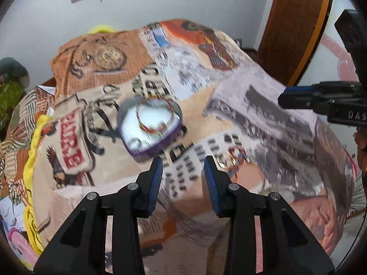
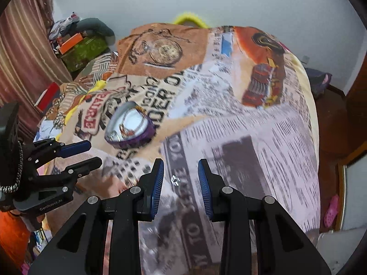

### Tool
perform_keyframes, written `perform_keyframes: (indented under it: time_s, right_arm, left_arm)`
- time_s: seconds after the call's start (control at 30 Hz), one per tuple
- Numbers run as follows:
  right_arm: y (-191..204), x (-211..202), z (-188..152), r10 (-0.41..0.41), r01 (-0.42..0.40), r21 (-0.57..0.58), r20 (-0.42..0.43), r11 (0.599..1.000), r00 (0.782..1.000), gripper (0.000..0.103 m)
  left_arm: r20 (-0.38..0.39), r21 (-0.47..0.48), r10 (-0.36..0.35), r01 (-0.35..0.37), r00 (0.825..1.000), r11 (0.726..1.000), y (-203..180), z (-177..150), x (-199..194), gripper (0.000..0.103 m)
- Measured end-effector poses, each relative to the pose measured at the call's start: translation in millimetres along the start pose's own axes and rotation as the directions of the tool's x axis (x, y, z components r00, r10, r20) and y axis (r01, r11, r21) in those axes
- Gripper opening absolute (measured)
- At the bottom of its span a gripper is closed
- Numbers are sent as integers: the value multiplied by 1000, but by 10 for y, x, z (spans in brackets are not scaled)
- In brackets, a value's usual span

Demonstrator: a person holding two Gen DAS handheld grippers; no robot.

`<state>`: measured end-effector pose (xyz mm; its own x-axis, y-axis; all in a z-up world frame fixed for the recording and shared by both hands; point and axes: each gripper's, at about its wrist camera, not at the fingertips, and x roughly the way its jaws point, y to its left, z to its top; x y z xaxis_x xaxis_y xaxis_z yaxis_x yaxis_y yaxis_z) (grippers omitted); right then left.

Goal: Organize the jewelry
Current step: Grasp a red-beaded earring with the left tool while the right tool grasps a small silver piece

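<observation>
A purple heart-shaped jewelry box point(image 1: 150, 127) with a white lining lies open on the printed bedspread point(image 1: 252, 119); a reddish bangle point(image 1: 154, 118) and a ring lie inside. It also shows in the right wrist view point(image 2: 130, 126). A gold ring point(image 1: 227, 161) lies on the bedspread just right of my left gripper point(image 1: 183, 162), which is open and empty, hovering near the box's front edge. A small silver piece point(image 2: 175, 180) lies between the fingers of my right gripper point(image 2: 181, 162), which is open and empty above the bedspread. The images are motion-blurred.
The bed is covered by a newspaper-print blanket point(image 2: 252, 137) with a yellow fringe point(image 1: 34, 142). A pile of clothes and boxes point(image 2: 80, 43) sits at the far left by a curtain. A wooden door point(image 1: 298, 23) stands at the right. A pink sandal point(image 2: 331, 210) lies on the floor.
</observation>
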<state>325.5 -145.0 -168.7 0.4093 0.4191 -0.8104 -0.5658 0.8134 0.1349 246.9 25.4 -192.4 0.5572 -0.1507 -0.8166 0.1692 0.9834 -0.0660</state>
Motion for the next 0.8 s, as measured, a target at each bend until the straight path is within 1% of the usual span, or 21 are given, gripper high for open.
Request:
perform_keyframes:
  time_s: [0.13,0.27,0.4,0.5,0.57,0.63,0.67,0.8]
  right_arm:
    - [-95,-14,-173,-4,4,10,-14,1000,1000,28]
    - [-147,-6,-320,-14,15,7,-26,1000,1000,28]
    - [-168,15,-428,-10,11,10,-36,1000,999,28]
    - [-153,44,-494,-9,9,5,-45,1000,999,28]
    - [-128,57,-522,-12,12,-5,-47,1000,999,28]
    - [-95,71,-554,-14,14,-17,-48,1000,999,28]
    - [-80,78,-565,-14,13,-19,-48,1000,999,28]
    - [-11,84,-590,-15,14,-34,-42,999,999,28]
  left_arm:
    - [-21,18,-30,30,999,999,-136,-102,37,37]
    - [-15,42,-33,34,999,999,-280,-122,62,37]
    - [-32,48,-60,62,998,997,-379,-129,166,36]
    - [-29,53,-59,61,998,997,-412,-133,234,30]
    - [-26,49,-75,76,997,996,-417,-126,259,23]
    - [-29,43,-89,90,996,995,-419,-114,281,8]
    - [-30,40,-96,98,995,994,-417,-109,285,6]
    - [-20,31,-110,111,994,993,-406,-119,238,6]
